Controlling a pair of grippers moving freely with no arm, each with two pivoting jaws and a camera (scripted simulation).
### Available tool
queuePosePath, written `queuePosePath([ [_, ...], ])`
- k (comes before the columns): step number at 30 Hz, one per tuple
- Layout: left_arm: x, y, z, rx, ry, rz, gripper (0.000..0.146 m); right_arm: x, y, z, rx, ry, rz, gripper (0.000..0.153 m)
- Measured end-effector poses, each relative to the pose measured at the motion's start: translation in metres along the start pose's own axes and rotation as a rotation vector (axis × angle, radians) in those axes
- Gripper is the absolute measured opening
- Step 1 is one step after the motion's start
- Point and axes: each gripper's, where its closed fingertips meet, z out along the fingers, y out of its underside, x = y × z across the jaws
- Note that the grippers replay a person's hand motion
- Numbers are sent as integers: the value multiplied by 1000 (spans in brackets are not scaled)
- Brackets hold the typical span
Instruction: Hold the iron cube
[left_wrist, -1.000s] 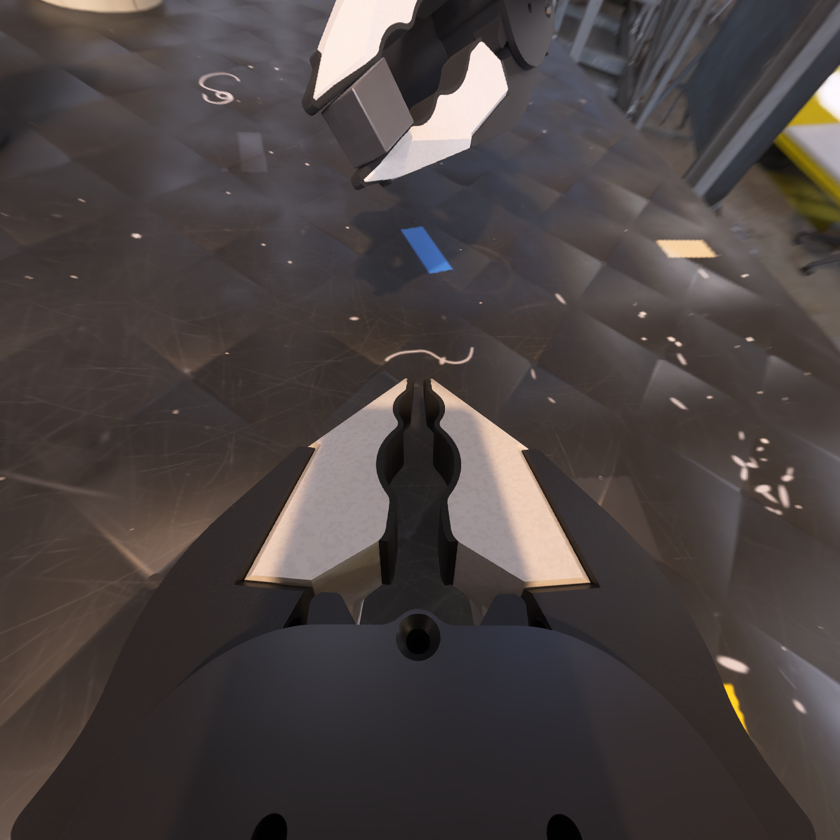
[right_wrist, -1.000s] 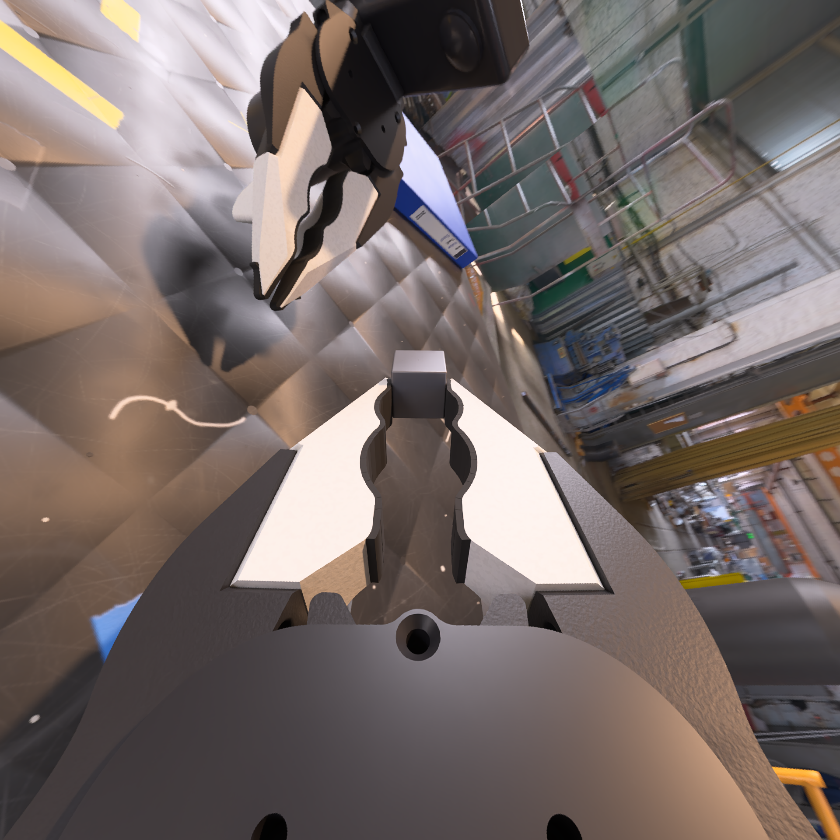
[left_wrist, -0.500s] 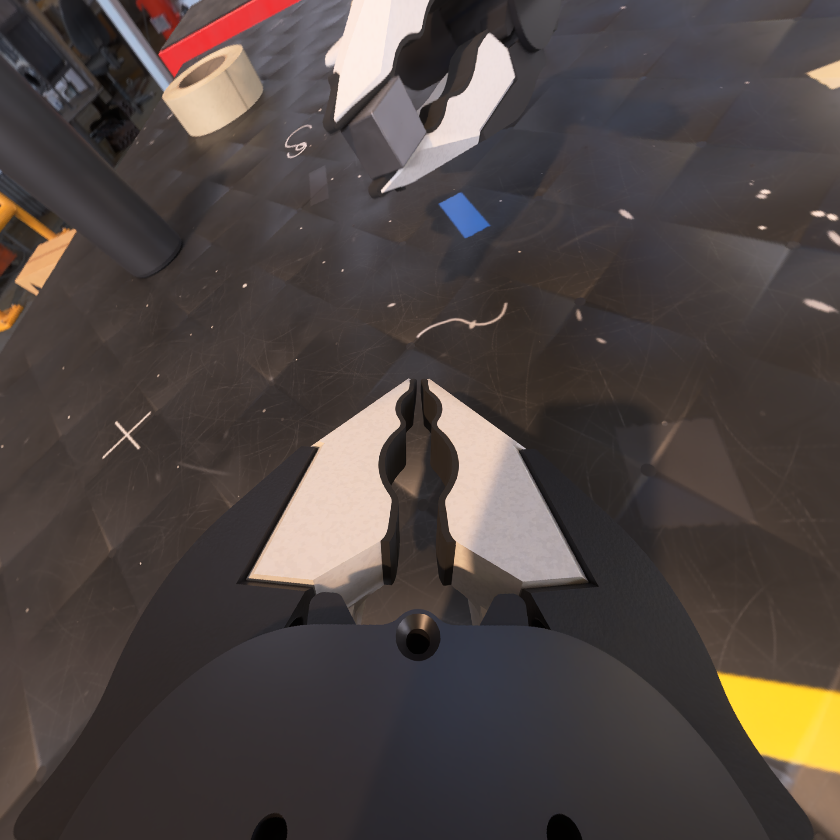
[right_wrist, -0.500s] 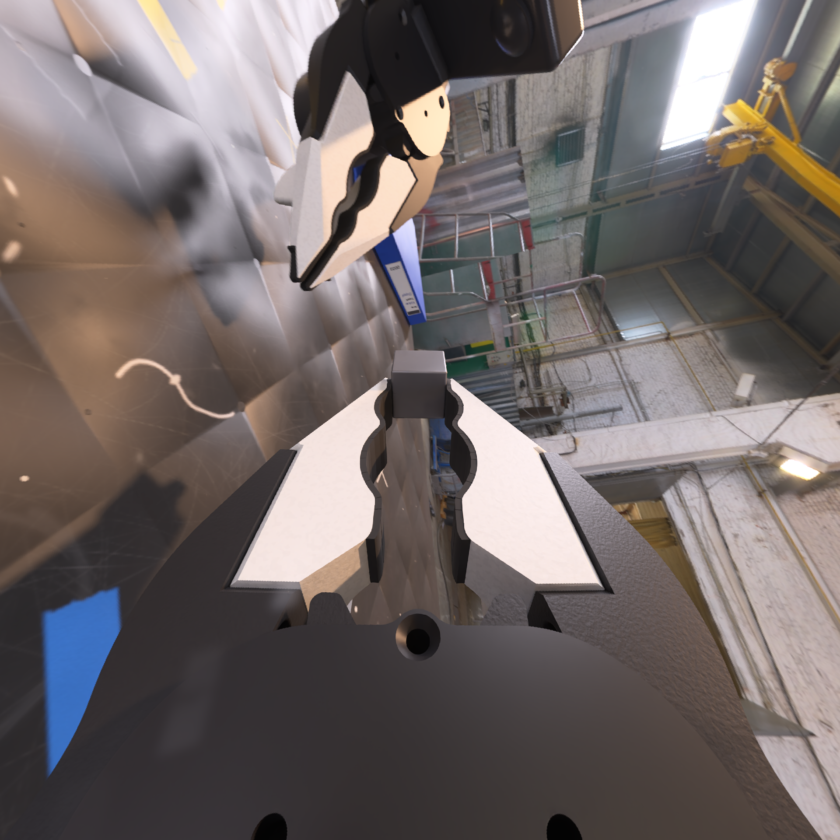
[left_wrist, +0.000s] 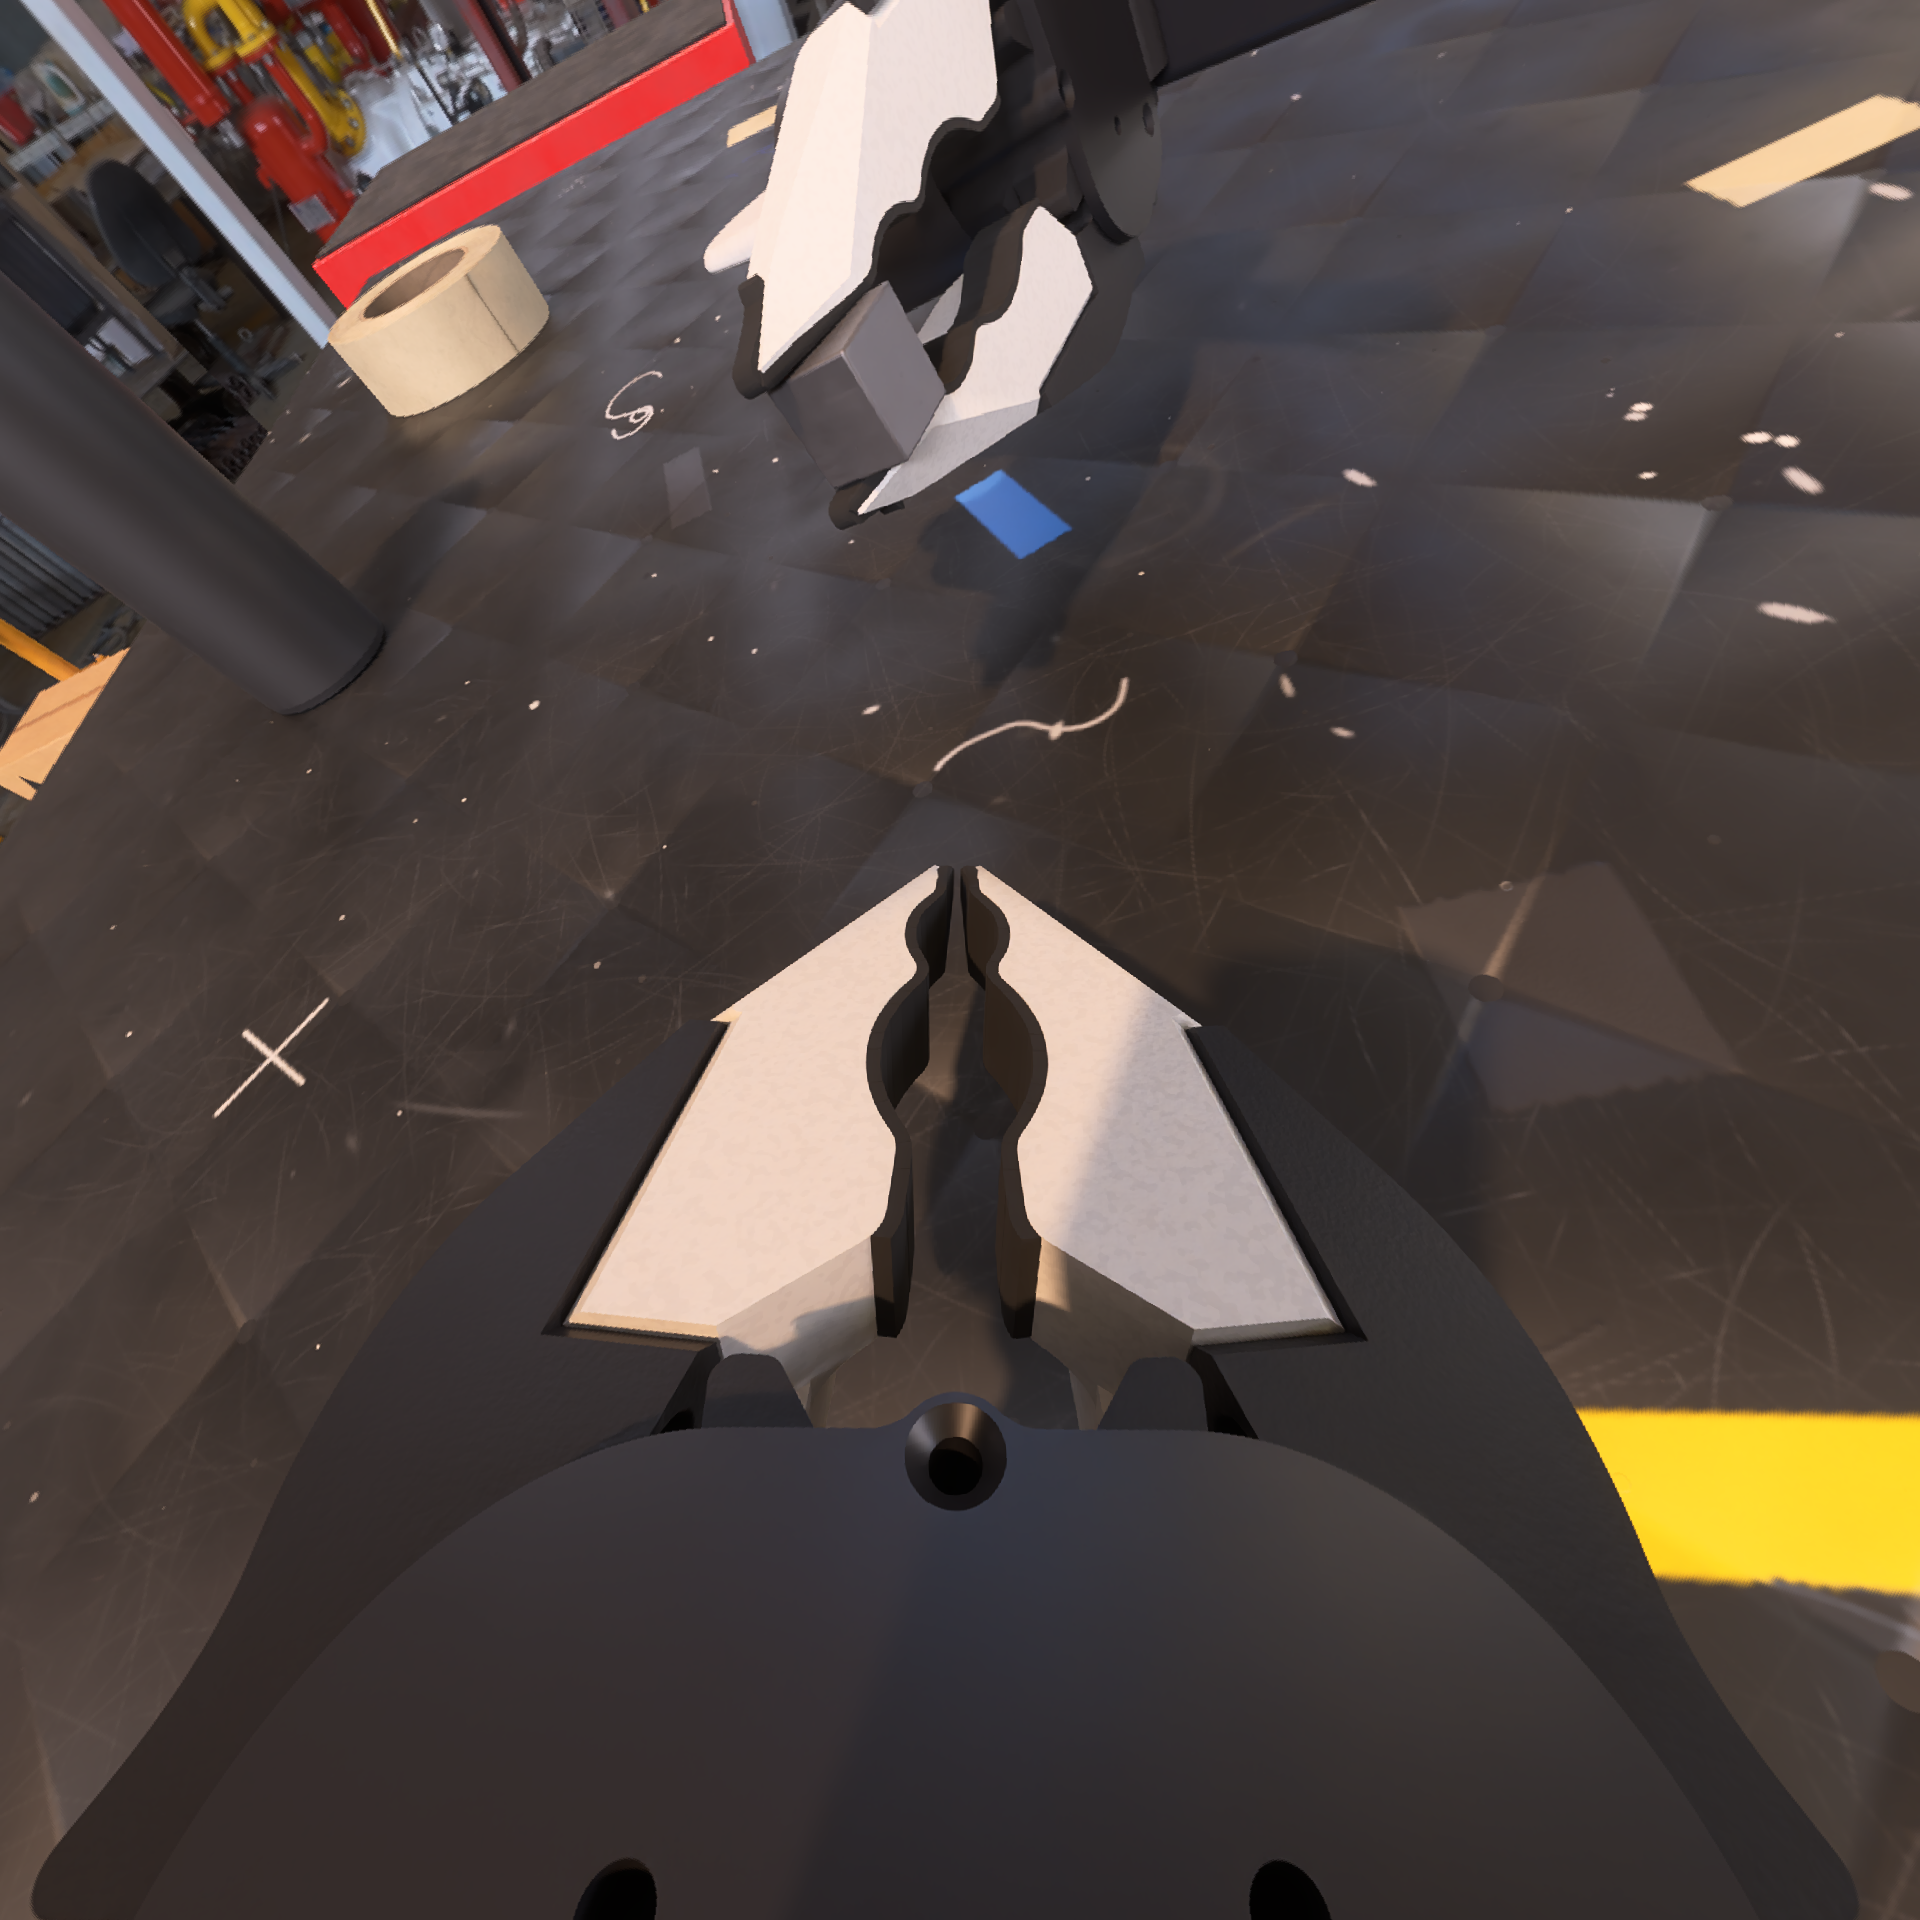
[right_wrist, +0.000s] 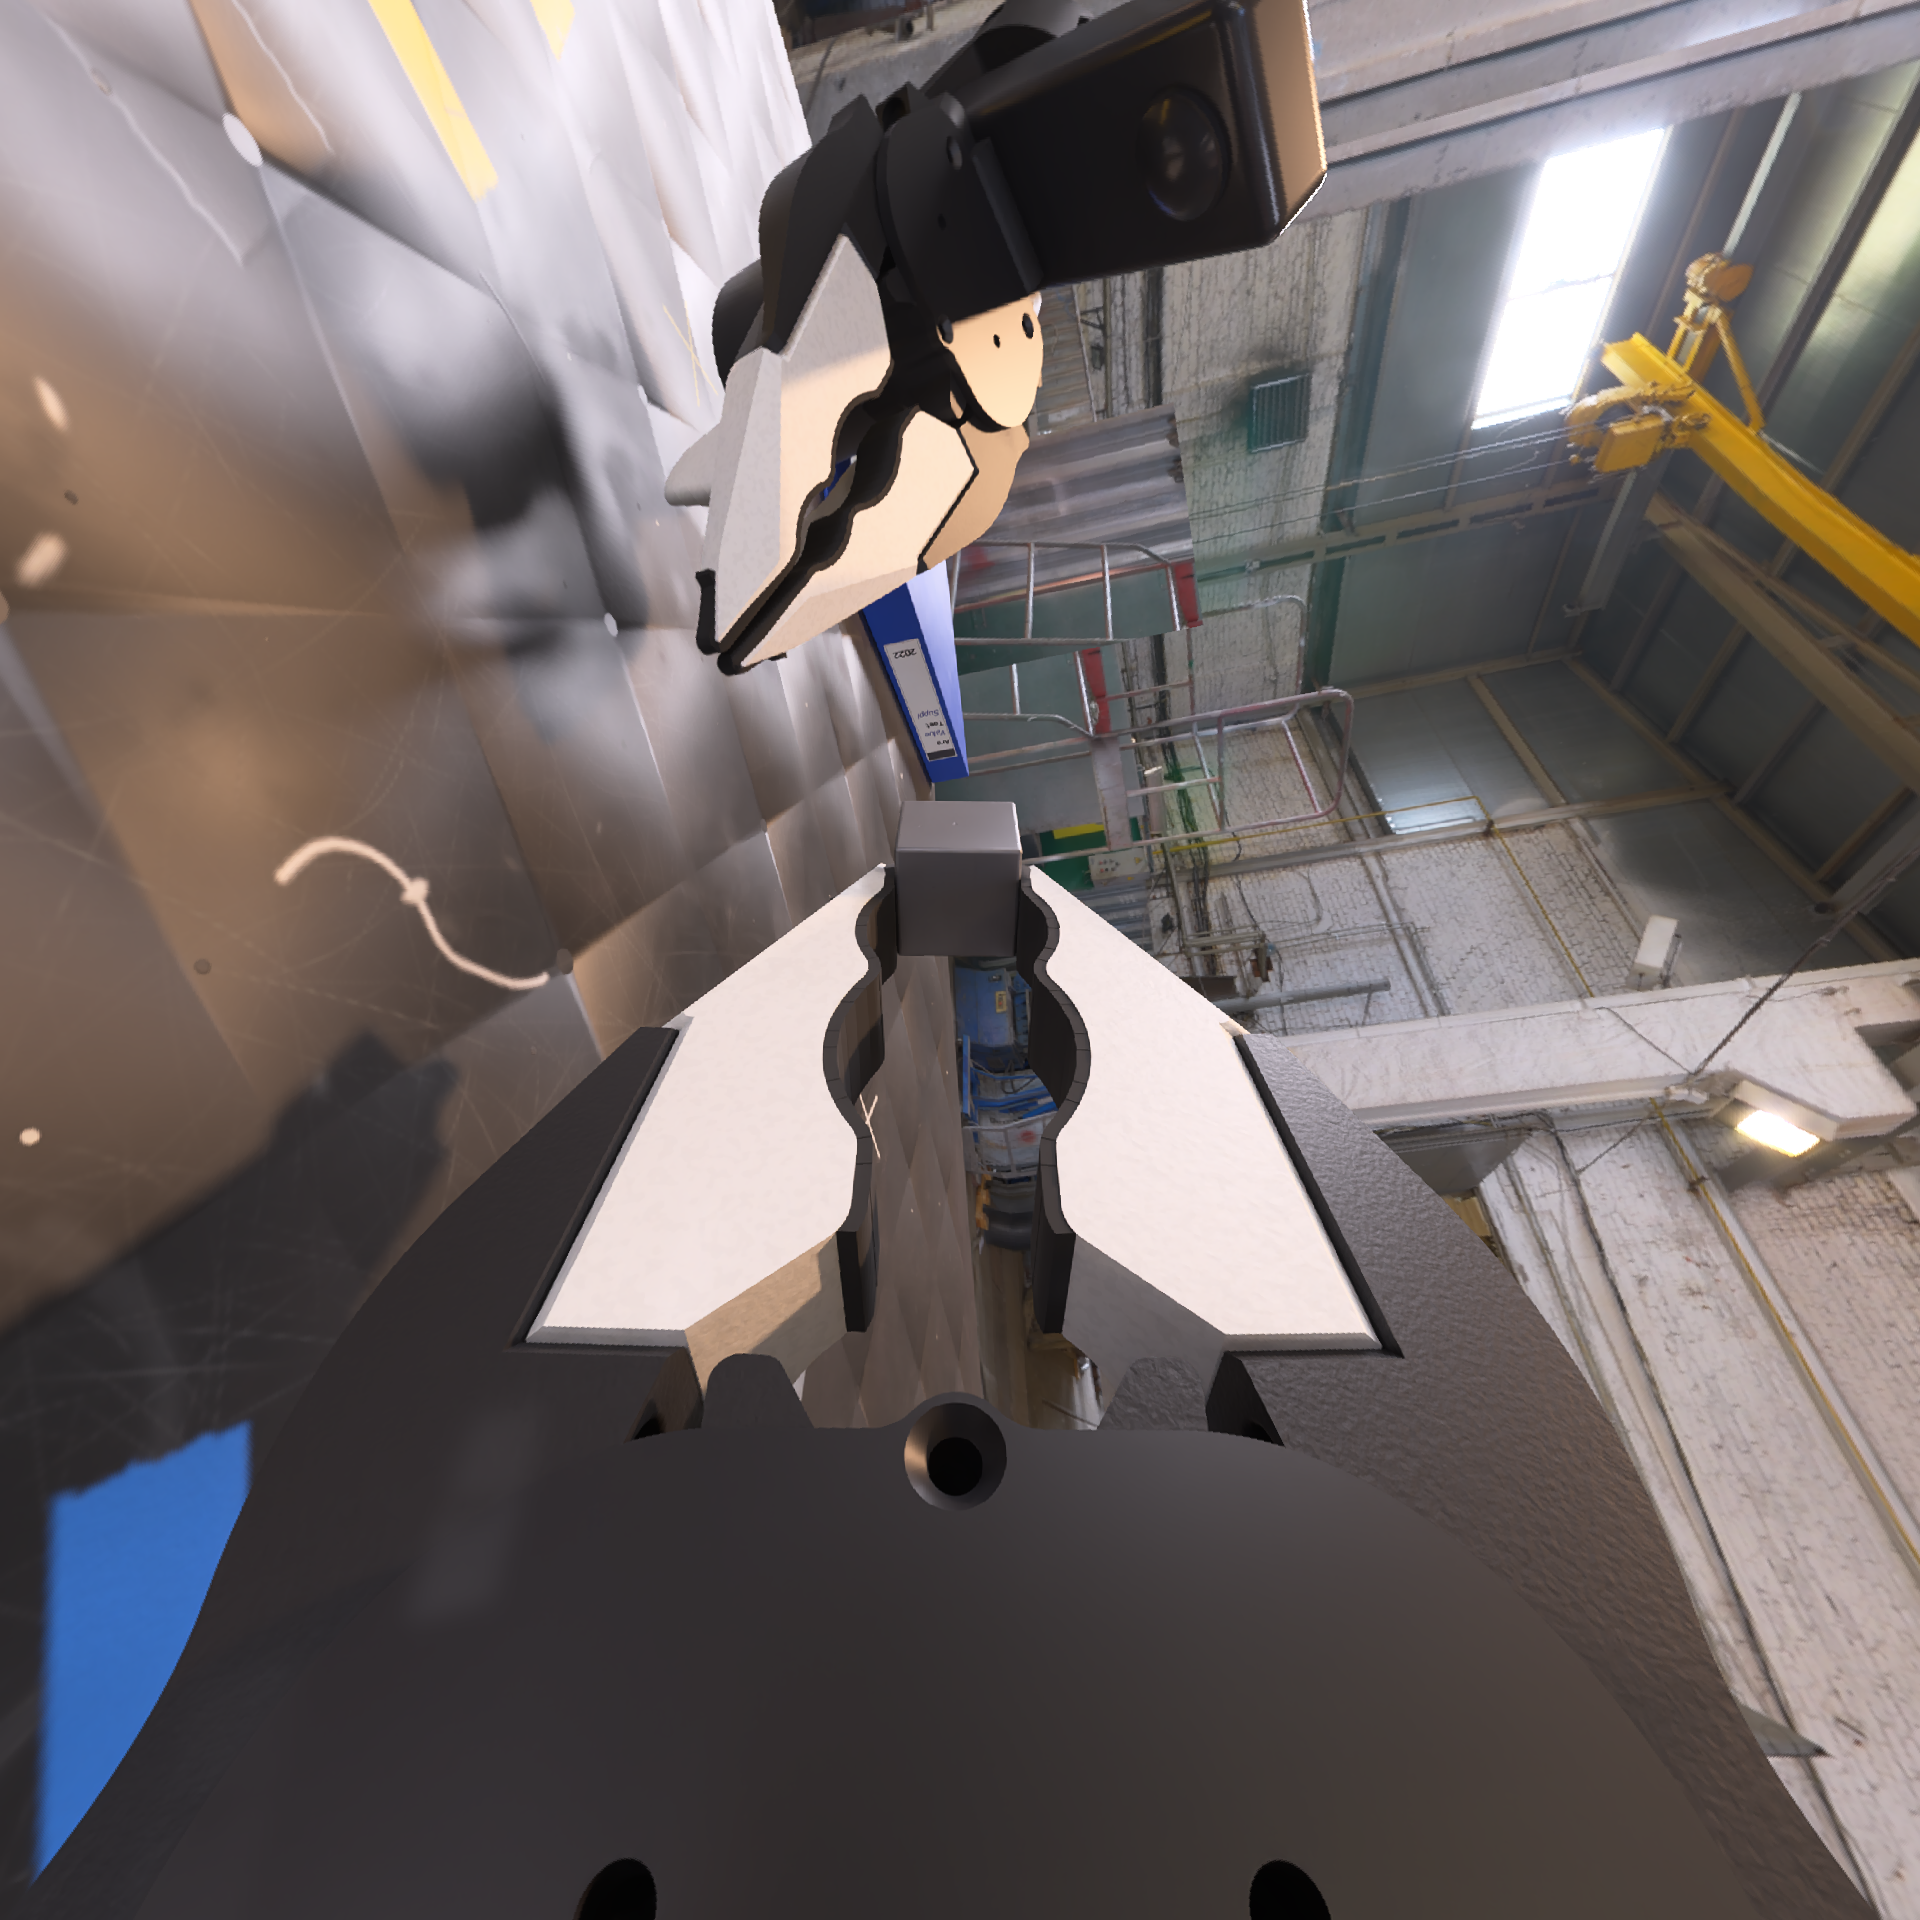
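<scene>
The iron cube (right_wrist: 956, 878) is a small grey metal block. My right gripper (right_wrist: 956, 883) is shut on it at the fingertips and holds it above the dark table. In the left wrist view the cube (left_wrist: 862, 395) shows pinched in the right gripper (left_wrist: 878, 416) at the top centre, a little above the table. My left gripper (left_wrist: 956, 878) is shut and empty, above the table, nearer than the cube. It also shows in the right wrist view (right_wrist: 727, 649), up and to the left of the cube, apart from it.
The dark scratched table (left_wrist: 416, 883) carries a roll of tape (left_wrist: 442, 317) at the far left, a dark cylinder (left_wrist: 177, 540) at the left, a blue patch (left_wrist: 1013, 511) under the cube and a yellow patch (left_wrist: 1745, 1507). A blue binder (right_wrist: 920, 686) stands at the table's edge.
The left wrist view has swung, so the tape roll and the cylinder now show at the left. The right gripper has tilted up with the cube held in it. Both grips are unchanged.
</scene>
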Motion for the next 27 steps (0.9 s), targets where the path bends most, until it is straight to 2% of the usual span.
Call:
queuePosePath([
  [3, -1, 0, 0, 7, 7, -15, 1, 3, -3, 3, 13, -2, 46, 22],
  [10, -7, 0, -1, 35, 32, -91, 1, 17, 1, 11, 70, -77, 468, 22],
  [15, -7, 0, -1, 45, 38, -107, 1, 17, 6, 11, 111, -153, 682, 22],
  [18, -7, 0, 0, 50, 49, -116, 1, 13, 6, 13, 114, -172, 674, 22],
  [27, -5, -2, -3, 58, 74, -143, 2, 17, -5, 18, 100, -163, 456, 22],
])
